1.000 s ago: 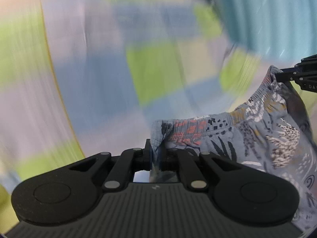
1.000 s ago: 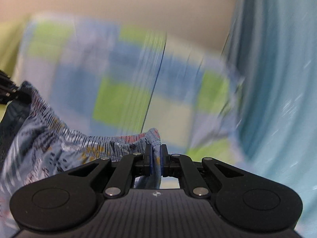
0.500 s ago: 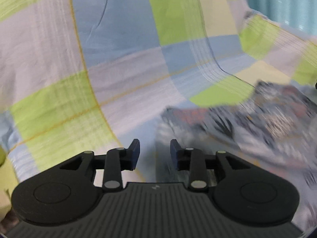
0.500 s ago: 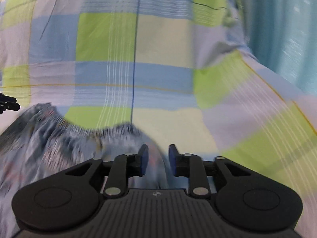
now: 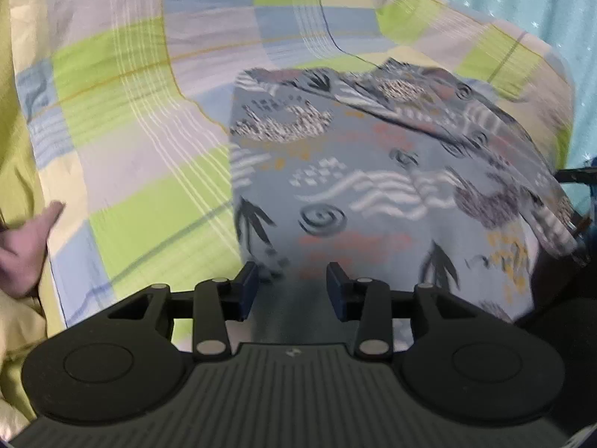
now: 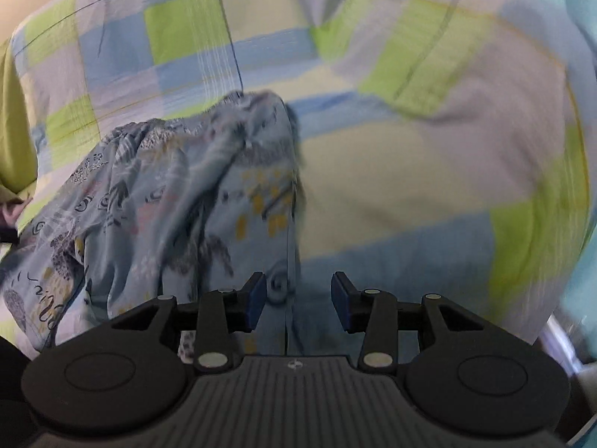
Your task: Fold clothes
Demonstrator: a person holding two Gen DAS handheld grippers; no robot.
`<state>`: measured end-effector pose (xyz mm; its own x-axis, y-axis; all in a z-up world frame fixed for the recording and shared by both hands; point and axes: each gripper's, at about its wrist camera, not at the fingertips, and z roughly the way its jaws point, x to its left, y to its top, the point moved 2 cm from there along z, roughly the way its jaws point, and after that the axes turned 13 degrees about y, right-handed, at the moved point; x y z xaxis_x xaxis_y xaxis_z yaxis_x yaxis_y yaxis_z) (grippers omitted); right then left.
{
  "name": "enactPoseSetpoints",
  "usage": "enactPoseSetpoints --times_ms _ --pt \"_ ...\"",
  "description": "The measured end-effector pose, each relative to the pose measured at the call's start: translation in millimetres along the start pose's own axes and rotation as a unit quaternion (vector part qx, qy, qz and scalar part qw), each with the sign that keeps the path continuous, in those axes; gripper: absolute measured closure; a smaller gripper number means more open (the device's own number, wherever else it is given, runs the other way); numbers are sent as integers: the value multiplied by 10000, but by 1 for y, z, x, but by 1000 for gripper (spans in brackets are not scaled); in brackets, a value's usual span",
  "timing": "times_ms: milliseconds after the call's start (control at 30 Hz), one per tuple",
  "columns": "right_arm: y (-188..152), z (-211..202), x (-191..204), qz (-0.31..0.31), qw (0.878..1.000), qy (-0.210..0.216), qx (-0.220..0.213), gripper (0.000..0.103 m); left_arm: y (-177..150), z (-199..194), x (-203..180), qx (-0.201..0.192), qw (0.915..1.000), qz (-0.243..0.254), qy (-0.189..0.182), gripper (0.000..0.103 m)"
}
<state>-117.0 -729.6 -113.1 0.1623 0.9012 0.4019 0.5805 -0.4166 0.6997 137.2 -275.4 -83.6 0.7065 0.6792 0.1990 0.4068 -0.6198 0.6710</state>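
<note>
1. Both grippers, clamped on the garment's waistband a second ago, have let go; their jaws have just been opening.
2. Left gripper [image 5: 291, 289] and right gripper [image 6: 298, 298] stand apart, gripping nothing.
3. Patterned shorts [image 5: 373, 186] lie on the checked bedsheet [image 5: 130, 130], the near edge hidden behind the grippers.
4. Motion blur smears the folds; a hand [image 5: 26, 246], possibly, is cut off at left.

I count one patterned garment [image 5: 373, 186] on one checked bedsheet [image 5: 149, 112], one turquoise curtain [image 5: 522, 7] far right, my two grippers, left [image 5: 291, 291] and right [image 6: 298, 298], plus one bare hand [image 5: 26, 246] near left.
</note>
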Motion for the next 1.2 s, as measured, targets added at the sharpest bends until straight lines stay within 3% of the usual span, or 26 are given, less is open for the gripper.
enactPoseSetpoints --times_ms 100,167,200,233,300,467,533,633,800,900,1033,1100,1200 --pt "-5 4 -6 349 9994 71 -53 61 -7 -2 -6 96 9999 73 -51 67" --pt "-8 6 -7 550 9981 270 -23 74 -11 -2 -8 133 9998 115 -45 67" --pt "-10 7 -6 571 9978 324 14 93 -12 -1 -9 143 9998 125 -29 67" --pt "-11 6 -4 477 9984 292 58 101 -13 -1 -9 146 9998 128 -22 67" --pt "-9 1 2 196 9997 113 76 103 -14 -1 -10 155 9998 147 -18 66" --pt "11 -32 -7 -98 9947 -935 -411 103 -16 -2 -10 186 9996 189 -39 66" --pt "15 -33 -17 -78 9905 -1313 -392 103 -17 -3 -9 182 9997 185 -38 66" --pt "16 -25 -25 -105 9878 -1541 -199 103 -19 -6 -8 200 9996 221 29 66" --pt "26 -28 -21 -838 9665 -2395 -389 103 -24 -13 6 282 9994 171 73 66" --pt "35 -37 -36 -484 9701 -2334 -466 103 -29 -15 11 384 9992 137 11 66" --pt "32 -34 -21 -624 9767 -2014 -406 92 -35 -13 12 447 9989 64 -80 71" --pt "27 -30 -11 -700 9791 -1874 -380 85 -35 -14 13 456 9988 -22 -179 81" --pt "23 -23 4 -610 9835 -1666 -362 84 -34 -16 14 431 9989 -42 -205 100"
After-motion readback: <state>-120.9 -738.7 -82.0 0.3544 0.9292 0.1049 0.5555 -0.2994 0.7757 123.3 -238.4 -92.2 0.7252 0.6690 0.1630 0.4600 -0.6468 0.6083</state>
